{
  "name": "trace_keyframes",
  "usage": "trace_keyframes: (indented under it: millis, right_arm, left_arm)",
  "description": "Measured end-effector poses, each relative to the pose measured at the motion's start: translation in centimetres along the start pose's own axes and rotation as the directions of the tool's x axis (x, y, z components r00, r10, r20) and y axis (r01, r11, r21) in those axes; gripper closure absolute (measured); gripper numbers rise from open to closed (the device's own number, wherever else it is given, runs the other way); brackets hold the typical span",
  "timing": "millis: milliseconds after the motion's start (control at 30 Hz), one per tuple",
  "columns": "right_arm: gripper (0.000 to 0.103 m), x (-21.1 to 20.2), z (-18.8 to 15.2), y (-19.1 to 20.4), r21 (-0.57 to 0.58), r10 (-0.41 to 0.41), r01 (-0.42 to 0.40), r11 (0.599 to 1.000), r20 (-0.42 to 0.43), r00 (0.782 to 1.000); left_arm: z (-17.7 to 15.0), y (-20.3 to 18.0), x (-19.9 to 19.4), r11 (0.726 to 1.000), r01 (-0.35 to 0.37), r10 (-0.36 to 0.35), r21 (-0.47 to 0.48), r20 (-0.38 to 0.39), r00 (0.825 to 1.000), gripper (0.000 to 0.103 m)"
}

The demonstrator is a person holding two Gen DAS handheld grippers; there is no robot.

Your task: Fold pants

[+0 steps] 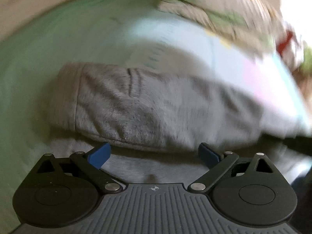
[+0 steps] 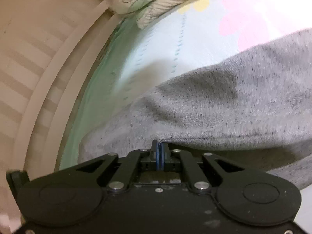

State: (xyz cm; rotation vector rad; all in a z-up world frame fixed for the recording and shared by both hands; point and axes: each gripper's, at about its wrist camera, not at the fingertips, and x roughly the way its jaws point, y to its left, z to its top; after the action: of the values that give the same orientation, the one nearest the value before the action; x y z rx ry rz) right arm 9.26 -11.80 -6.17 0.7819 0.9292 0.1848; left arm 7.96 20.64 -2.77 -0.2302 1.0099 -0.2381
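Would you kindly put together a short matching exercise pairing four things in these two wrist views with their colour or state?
Things:
1. left hand-held gripper
2. right hand-held gripper
3. pants
4. bed sheet

States or colours:
A. speckled grey, lying on the bed
B. pads pressed together at a fabric edge
C. jaws spread wide, nothing between the pads
D. pale green-blue with pink and yellow patches

Pairs: 1-C, 2-B, 3-A, 4-D
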Motion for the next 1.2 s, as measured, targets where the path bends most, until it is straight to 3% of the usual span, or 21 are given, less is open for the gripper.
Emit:
trace_keyframes:
  millis: [67, 133, 233, 500, 633, 667, 700, 733, 833, 1033, 1133, 1200]
  right_arm:
    - [0.099, 0.3, -0.2, -0.4, -0.035, -0.008, 0.008, 0.999, -0.008, 1.0]
    - [0.099, 0.2, -0.5, -0.2, -0.074, -0.018, 0.017, 0.997, -0.019, 1.0]
    - [0.099, -0.6, -1.0, -0.1, -0.103, -0.028, 0.025, 0.994, -0.026, 0.999]
    - [0.099, 0.1, -1.2, -0.4, -0.11, -0.042, 0.037, 0.993, -0.044, 0.998]
    - [0.099, 0.5, -1.1, -0.5, -0.113, -0.046, 0.04, 0.993, -0.05, 0.998]
    - [0.099, 0.5, -1.1, -0.6, -0.113, -0.047, 0.041, 0.993, -0.05, 0.998]
    - [0.099, 0.5, -1.1, -0.6, -0.112, -0.047, 0.042, 0.993, -0.051, 0.998]
    - [0.099, 0.5, -1.1, -0.6, -0.11, -0.047, 0.041, 0.993, -0.051, 0.998]
    - [0.099, 0.7, -1.2, -0.8, -0.108, -0.052, 0.046, 0.993, -0.055, 0.997]
    - [0.099, 0.3, -1.1, -0.4, -0.121, -0.073, 0.067, 0.99, -0.045, 0.996]
    - [0.099, -1.3, -0.9, 0.4, -0.149, -0.07, 0.066, 0.987, -0.022, 0.997]
    - [0.099, -2.3, -1.2, 0.6, -0.165, -0.066, 0.061, 0.984, -0.026, 0.997]
  left_arm:
    - [0.2, 1.8, -0.2, 0.985, 0.061, -0.06, -0.16, 0.016, 0.998, 0.001]
    - [0.3, 3.4, 0.0, 0.952, 0.093, -0.088, -0.291, 0.03, 0.996, 0.001]
    - [0.5, 5.3, 0.5, 0.909, 0.076, -0.067, -0.41, 0.036, 0.997, 0.001]
    - [1.9, 6.5, 2.4, 0.829, 0.068, -0.027, -0.555, 0.08, 0.996, 0.001]
    - [2.5, 6.8, 3.6, 0.758, 0.069, -0.02, -0.648, 0.082, 0.996, 0.003]
    - [2.5, 7.0, 3.6, 0.733, 0.057, -0.005, -0.678, 0.078, 0.997, 0.01]
    - [2.3, 6.9, 3.5, 0.719, 0.044, 0.009, -0.694, 0.073, 0.997, 0.031]
    - [2.6, 6.9, 3.5, 0.719, 0.018, 0.026, -0.694, 0.053, 0.998, 0.052]
    - [2.9, 6.6, 3.3, 0.746, 0.058, -0.006, -0.663, 0.08, 0.997, 0.081]
    - [3.8, 4.1, -0.3, 0.813, 0.062, 0.011, -0.579, 0.123, 0.992, 0.085]
    - [3.5, 2.8, -2.8, 0.861, 0.039, 0.019, -0.506, 0.11, 0.994, 0.085]
    - [2.6, 2.8, -3.4, 0.87, 0.023, 0.018, -0.492, 0.078, 0.997, 0.085]
